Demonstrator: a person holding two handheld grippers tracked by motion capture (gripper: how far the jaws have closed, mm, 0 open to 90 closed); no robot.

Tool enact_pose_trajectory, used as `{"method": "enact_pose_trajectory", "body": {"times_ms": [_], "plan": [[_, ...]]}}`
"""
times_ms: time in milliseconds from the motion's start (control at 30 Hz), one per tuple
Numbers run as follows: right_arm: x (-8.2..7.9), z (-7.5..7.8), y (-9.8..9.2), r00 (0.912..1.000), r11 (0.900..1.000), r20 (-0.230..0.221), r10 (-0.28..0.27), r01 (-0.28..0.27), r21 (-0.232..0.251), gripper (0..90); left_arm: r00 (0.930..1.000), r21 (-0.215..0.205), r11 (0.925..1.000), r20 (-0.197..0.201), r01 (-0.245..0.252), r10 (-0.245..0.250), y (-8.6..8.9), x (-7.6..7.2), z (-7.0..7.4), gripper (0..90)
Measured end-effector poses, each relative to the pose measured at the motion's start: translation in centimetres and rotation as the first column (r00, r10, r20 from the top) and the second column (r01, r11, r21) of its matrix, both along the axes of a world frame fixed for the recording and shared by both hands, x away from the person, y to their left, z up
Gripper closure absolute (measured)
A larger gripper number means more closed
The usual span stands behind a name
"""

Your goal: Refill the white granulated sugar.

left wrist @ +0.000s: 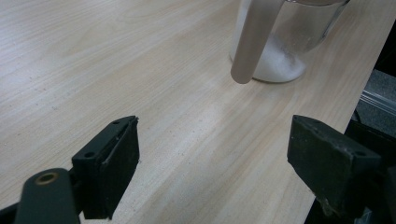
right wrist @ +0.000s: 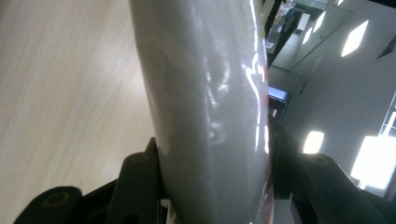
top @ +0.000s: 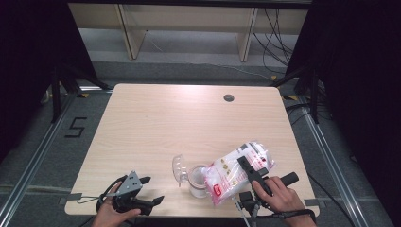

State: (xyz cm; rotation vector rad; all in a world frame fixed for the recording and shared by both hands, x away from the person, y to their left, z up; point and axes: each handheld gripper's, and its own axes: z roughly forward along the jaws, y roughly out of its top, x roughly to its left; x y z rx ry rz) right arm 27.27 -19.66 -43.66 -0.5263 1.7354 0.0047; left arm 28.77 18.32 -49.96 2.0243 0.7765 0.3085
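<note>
— Tool in the right hand clamps a white bag, tilted over a clear jar near the surface's front edge.

— Pouring?

— Looks so; white grains sit in the jar. Next, I'd judge, tip further, mouth over the rim. Left tool idles wide open, empty.

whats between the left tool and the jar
Bare tabletop: the left gripper view shows only wood between the open left tool and the jar.
</note>
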Motion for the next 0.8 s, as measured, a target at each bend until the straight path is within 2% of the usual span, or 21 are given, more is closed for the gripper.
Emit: {"method": "enact_pose_trajectory", "body": {"times_ms": [233, 300, 333, 533, 567, 633, 800], "plan": [[0.02, 0.21, 0.14, 0.9998, 1.000, 0.008, 0.017, -0.017, -0.023, 58.7, 1.0000, 0.006, 1.0000, -0.002, 0.000, 0.000, 0.04, -0.01, 0.06, 16.7], [-0.01, 0.11, 0.09, 1.0000, 1.000, 0.003, 0.007, -0.007, -0.010, 58.7, 1.0000, 0.006, 1.0000, -0.003, 0.000, 0.000, 0.03, -0.02, 0.05, 16.7], [0.02, 0.26, 0.19, 0.9997, 0.999, 0.013, 0.021, -0.021, -0.028, 58.7, 1.0000, 0.001, 1.0000, 0.001, 0.001, -0.001, 0.01, 0.00, 0.00, 16.7], [0.03, 0.19, 0.13, 0.9998, 0.999, 0.009, 0.020, -0.019, -0.025, 58.8, 1.0000, 0.006, 1.0000, -0.002, 0.000, 0.000, 0.03, -0.02, 0.05, 16.7], [-0.07, 0.06, 0.02, 1.0000, 1.000, 0.006, 0.004, -0.004, -0.008, 58.8, 1.0000, 0.007, 1.0000, -0.002, 0.000, 0.000, 0.03, -0.01, 0.05, 16.7], [0.04, 0.26, 0.17, 0.9996, 0.999, 0.014, 0.027, -0.026, -0.031, 58.8, 1.0000, 0.002, 1.0000, 0.000, 0.001, -0.001, 0.02, 0.00, 0.01, 16.7], [-0.03, 0.33, 0.26, 0.9994, 0.999, 0.021, 0.029, -0.028, -0.037, 58.9, 1.0000, 0.002, 1.0000, 0.004, -0.001, 0.001, 0.01, 0.00, -0.01, 16.8]]}}
